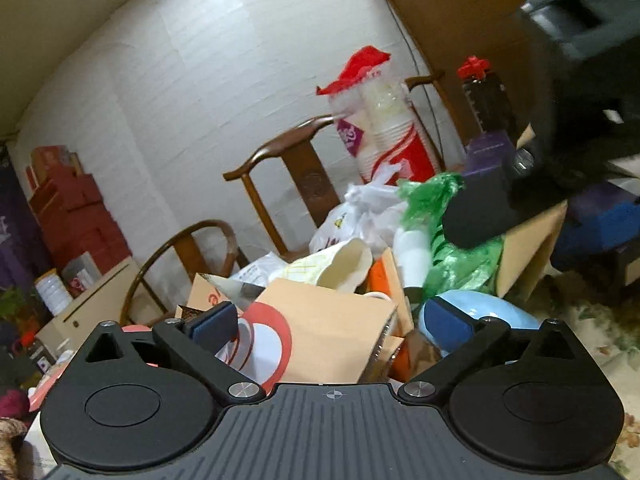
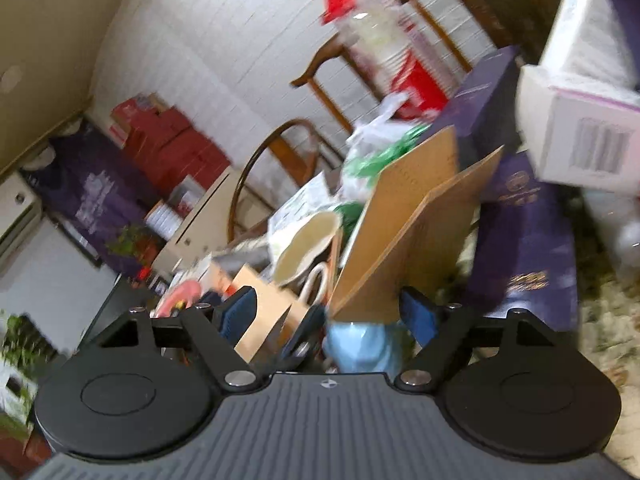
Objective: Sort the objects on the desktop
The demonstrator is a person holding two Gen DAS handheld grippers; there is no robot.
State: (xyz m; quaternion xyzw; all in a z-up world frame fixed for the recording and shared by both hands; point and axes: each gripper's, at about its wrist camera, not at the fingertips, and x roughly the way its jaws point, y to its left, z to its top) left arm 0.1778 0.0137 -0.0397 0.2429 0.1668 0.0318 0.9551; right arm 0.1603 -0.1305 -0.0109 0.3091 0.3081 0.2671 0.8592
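From my left wrist view, going left to right: a brown paper bag with a red-and-white round logo [image 1: 320,332] lies nearest me, right in front of my left tongs [image 1: 334,322], whose blue-padded fingers [image 1: 214,322] stand wide apart with nothing between them. Behind the bag sits a crumpled cream paper cup [image 1: 344,264] on its side, then a white plastic bag [image 1: 360,212] and a green plastic bag [image 1: 444,248], all heaped together. A pale blue rounded object [image 1: 496,312] rests just beside my right-hand pad. Farther back a sleeve of stacked paper cups with a red cover [image 1: 384,120] stands upright. At the far right, the dark blurred body of my right tongs [image 1: 480,216] hangs over the green bag.

In the right wrist view those tongs [image 2: 330,314] are also spread open and empty; the picture is blurred. The pale blue object [image 2: 360,344] lies low between the fingers, with a tilted brown cardboard flap [image 2: 408,232] rising just behind it and a purple box [image 2: 524,236] to the right. Whether a pad touches the blue thing I cannot tell.

I judge I am at the picking stage: nothing is grasped yet and the heap is unsorted. The next move calls for settling on one piece, likely the blue object or the paper bag, lowering squarely around it and closing without snagging the loose plastic bags or the cardboard.
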